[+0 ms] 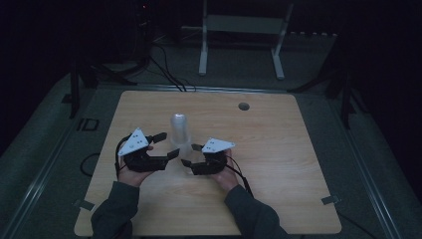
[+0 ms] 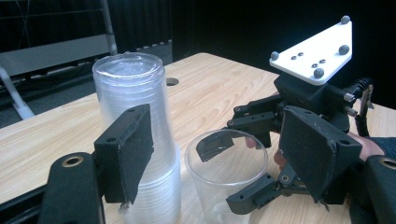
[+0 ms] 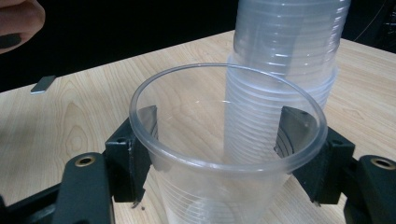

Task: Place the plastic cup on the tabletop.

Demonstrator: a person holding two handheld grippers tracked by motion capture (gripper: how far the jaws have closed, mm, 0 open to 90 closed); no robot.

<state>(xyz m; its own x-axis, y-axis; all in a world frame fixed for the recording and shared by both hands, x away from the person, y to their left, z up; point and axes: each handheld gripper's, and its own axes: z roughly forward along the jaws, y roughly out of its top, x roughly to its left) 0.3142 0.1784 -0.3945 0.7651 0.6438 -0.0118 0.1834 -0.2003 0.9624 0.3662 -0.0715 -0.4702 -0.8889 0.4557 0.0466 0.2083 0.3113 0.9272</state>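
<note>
From above, you are holding the right hand-held gripper point(image 1: 191, 155) around a single clear cup point(image 1: 189, 158) on the table point(image 1: 278, 164), beside the cup stack point(image 1: 180, 130). Seen from the left hand-held gripper point(image 2: 219, 154), its jaws are standing apart. Seen from the right one, both pads are pressing the cup's wall.

clear, glossy thin plastic in the single cup point(image 3: 224, 154), smooth at the rim and faintly ribbed lower down; same see-through plastic, ridged ring on ring, in the stack of cups point(image 2: 135, 135). pale wood-grain laminate on the counter point(image 1: 278, 144), smooth with a soft matt sheen. matt black plastic on the left hand-held gripper point(image 2: 219, 154) and right hand-held gripper point(image 3: 224, 140), with dull, rough-looking rubbery pads point(image 2: 133, 149), brass-coloured metal eyelets, and a smooth matt white plate point(image 2: 315, 49) topped with grey studs.
</note>
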